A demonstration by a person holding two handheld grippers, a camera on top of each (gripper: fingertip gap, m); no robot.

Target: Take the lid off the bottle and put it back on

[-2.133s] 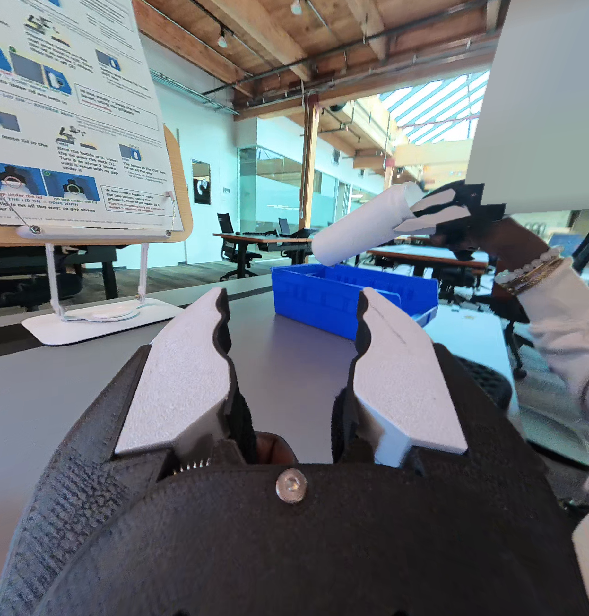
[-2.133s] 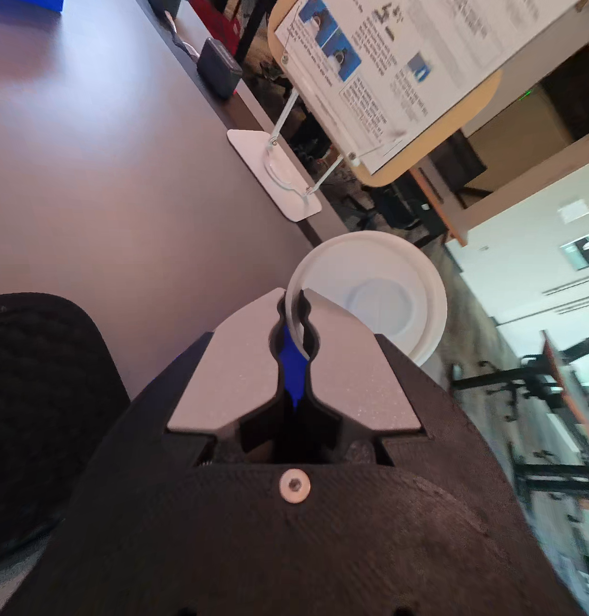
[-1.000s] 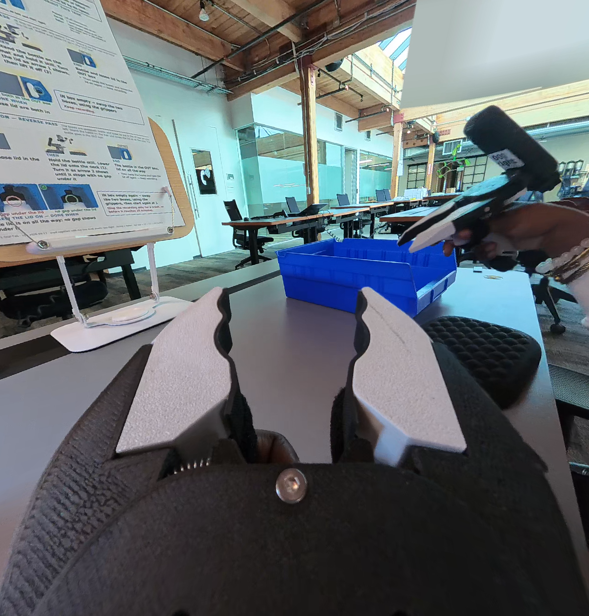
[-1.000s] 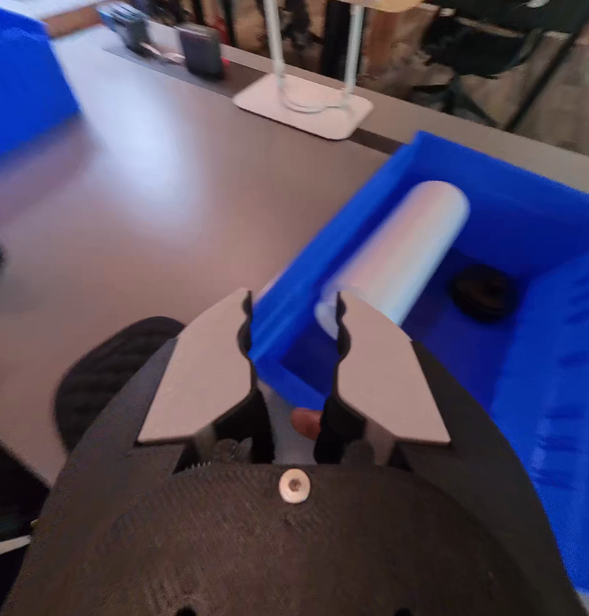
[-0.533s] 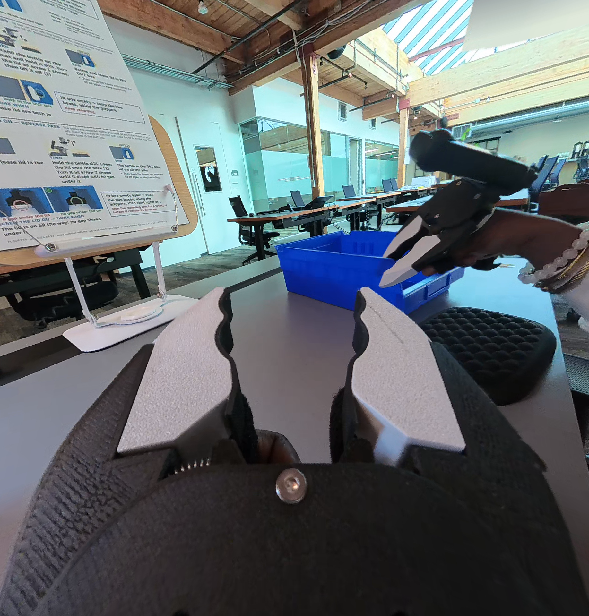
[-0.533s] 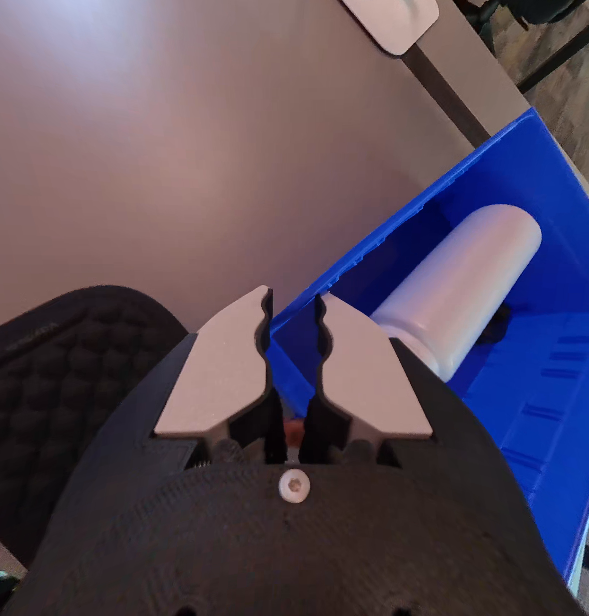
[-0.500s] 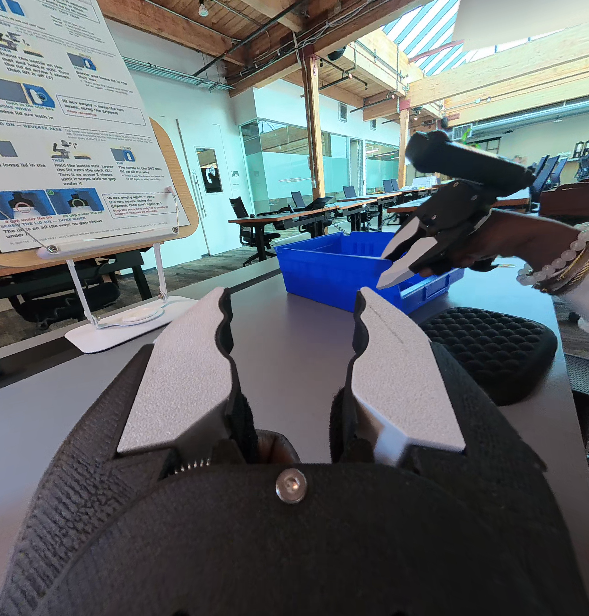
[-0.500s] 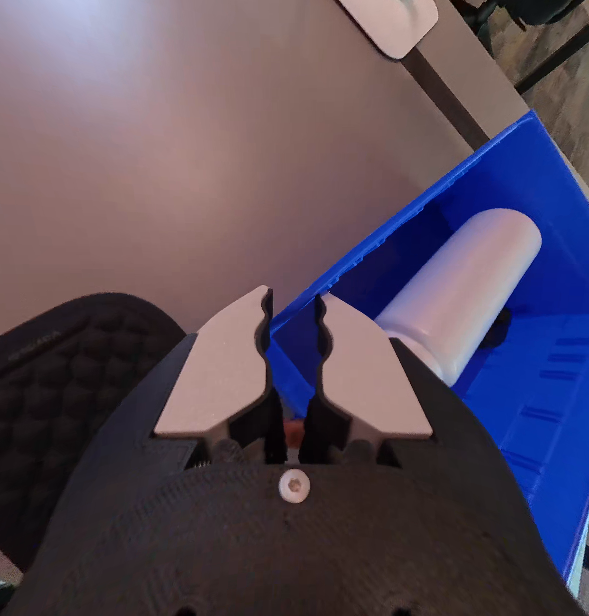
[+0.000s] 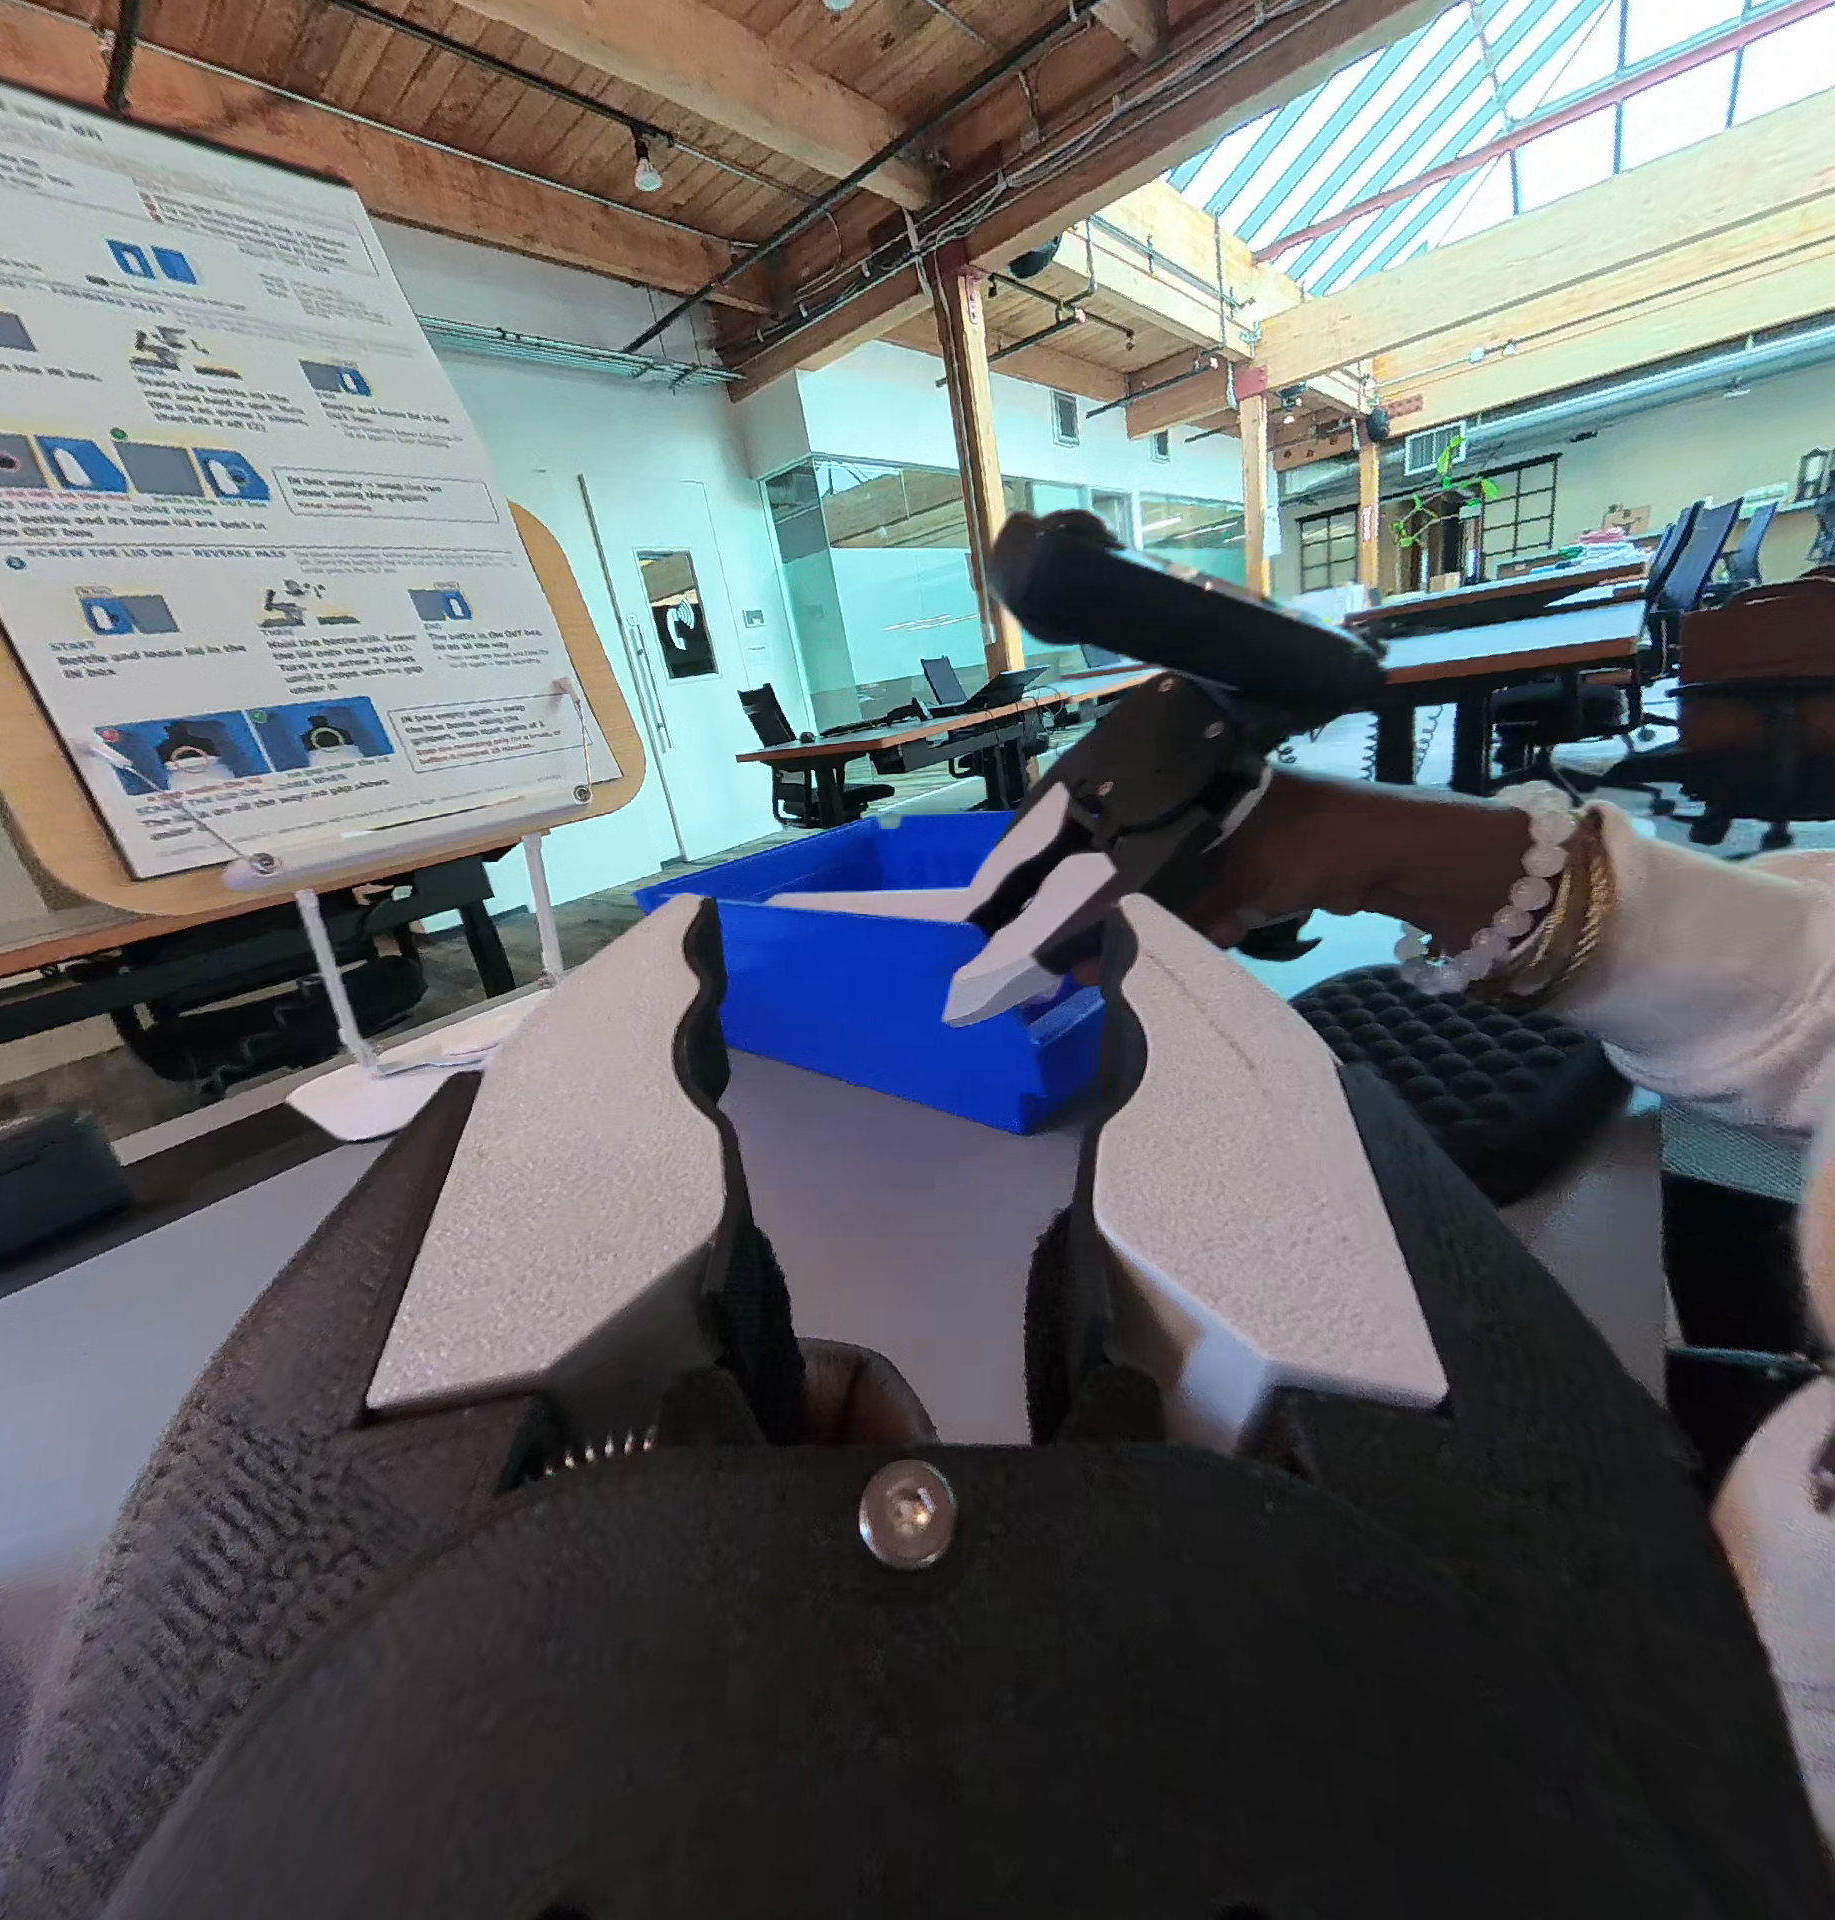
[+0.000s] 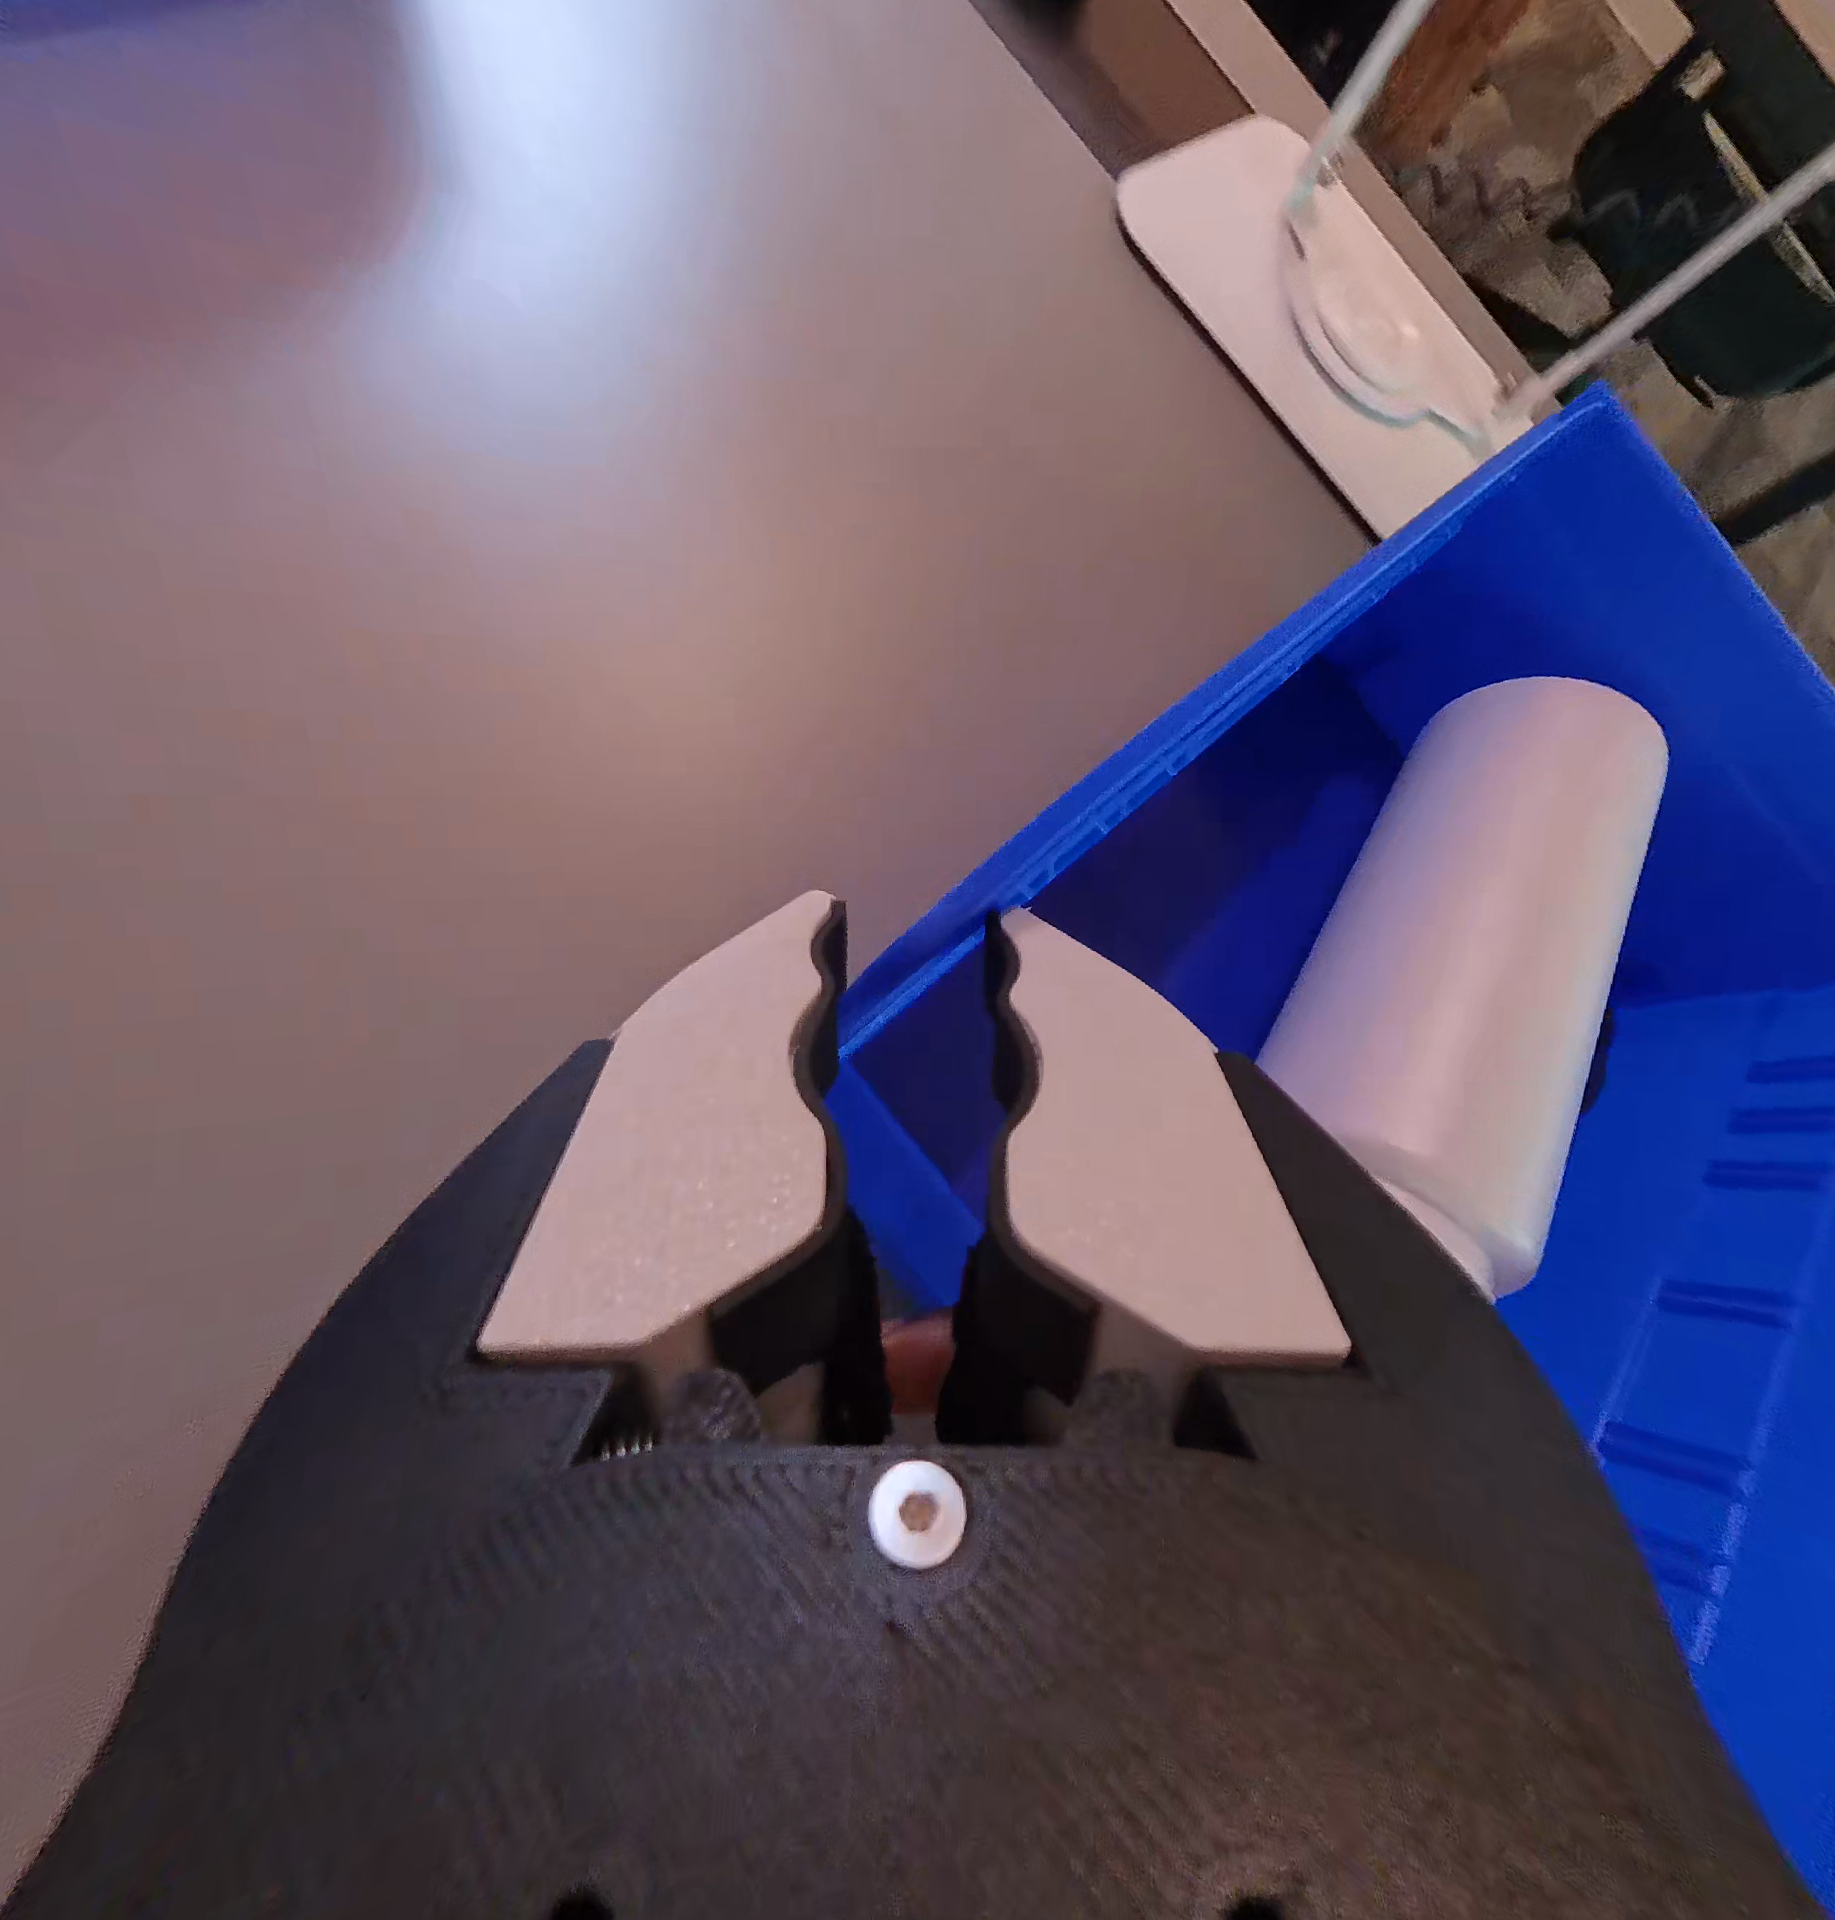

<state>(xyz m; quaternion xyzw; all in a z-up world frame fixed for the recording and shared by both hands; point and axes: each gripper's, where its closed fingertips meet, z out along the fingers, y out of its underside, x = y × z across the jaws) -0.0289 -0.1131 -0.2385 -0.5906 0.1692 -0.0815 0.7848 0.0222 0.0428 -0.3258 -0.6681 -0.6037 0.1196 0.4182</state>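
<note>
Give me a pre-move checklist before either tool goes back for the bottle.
1. Bottle at rest: ok, lying on its side in the blue bin.
2. Right tool free: ok, fingers slightly apart over the bin corner, holding nothing.
3. Left tool free: ok, wide open, empty, above the table.
4. Lid location: cannot tell, not clearly visible.
5. Bottle's neck end reachable: cannot tell, hidden behind the right tool.
6. Path clear: ok, only the black mat sits beside the bin.
</note>
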